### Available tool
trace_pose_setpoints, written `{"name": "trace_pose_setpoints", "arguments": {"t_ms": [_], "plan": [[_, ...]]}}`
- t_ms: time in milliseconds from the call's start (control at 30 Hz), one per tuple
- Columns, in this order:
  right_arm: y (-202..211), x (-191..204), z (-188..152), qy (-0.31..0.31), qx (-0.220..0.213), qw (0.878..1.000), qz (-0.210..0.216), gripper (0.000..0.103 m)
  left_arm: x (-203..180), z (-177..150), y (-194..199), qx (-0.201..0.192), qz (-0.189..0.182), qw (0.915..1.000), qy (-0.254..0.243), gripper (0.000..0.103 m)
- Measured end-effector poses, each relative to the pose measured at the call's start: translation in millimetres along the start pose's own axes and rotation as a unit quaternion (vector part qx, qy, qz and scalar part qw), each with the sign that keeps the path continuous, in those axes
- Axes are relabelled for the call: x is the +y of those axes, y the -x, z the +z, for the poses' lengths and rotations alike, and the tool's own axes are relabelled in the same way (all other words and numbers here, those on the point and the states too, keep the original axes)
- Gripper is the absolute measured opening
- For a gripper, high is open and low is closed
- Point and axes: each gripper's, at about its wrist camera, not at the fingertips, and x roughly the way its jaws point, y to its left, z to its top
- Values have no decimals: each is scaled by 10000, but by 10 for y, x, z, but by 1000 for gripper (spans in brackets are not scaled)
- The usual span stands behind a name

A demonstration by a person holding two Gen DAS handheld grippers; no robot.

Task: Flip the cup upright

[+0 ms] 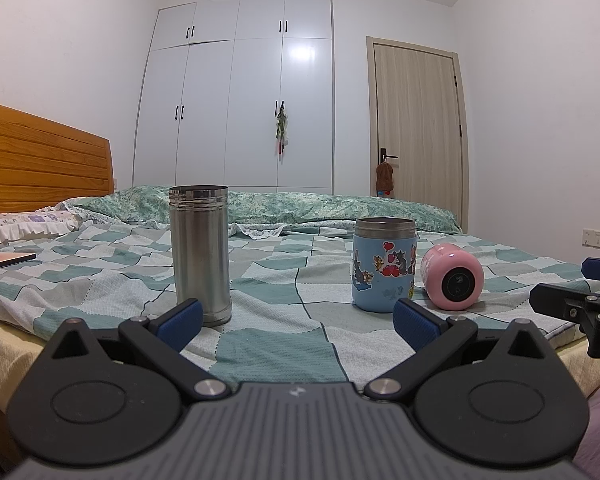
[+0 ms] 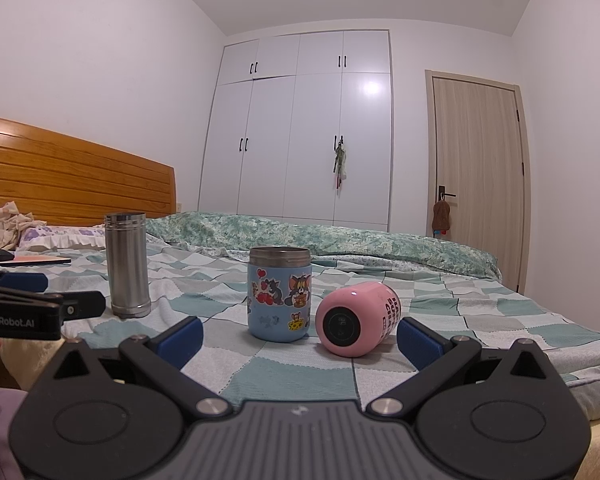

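A pink cup (image 1: 454,277) lies on its side on the checked bedspread, its dark round end facing me; it also shows in the right wrist view (image 2: 354,319). A blue cartoon cup (image 1: 384,265) stands upright just left of it, also in the right wrist view (image 2: 280,294). A tall steel cup (image 1: 200,254) stands upright further left, also in the right wrist view (image 2: 127,264). My left gripper (image 1: 298,324) is open and empty, short of the cups. My right gripper (image 2: 300,340) is open and empty, with the pink cup just beyond its fingertips.
The bedspread (image 1: 284,292) covers the bed, with a folded green quilt (image 1: 300,204) behind the cups. A wooden headboard (image 1: 40,156) is at left. A flat pink-topped pad (image 2: 40,260) and a dark mouse (image 2: 0,255) lie at left. A white wardrobe (image 1: 240,100) and a door (image 1: 420,120) are behind.
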Motion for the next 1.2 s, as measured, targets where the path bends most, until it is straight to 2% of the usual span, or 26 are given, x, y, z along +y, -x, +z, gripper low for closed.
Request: {"name": "trace_pose_setpoints", "arguments": {"t_ms": [833,1033,1200], "plan": [[-6,7,-8,-1,-3,10000,0,103,1,-7,-10,12,-2,10000,-4,103],[-12,-69,27,-129,67,9999,66,103,-85,110,-48,248,-286,9991,-201,103],[-24,-278,187,-1,184,9998,23,103,-213,391,-156,432,-642,9968,-217,103]]}}
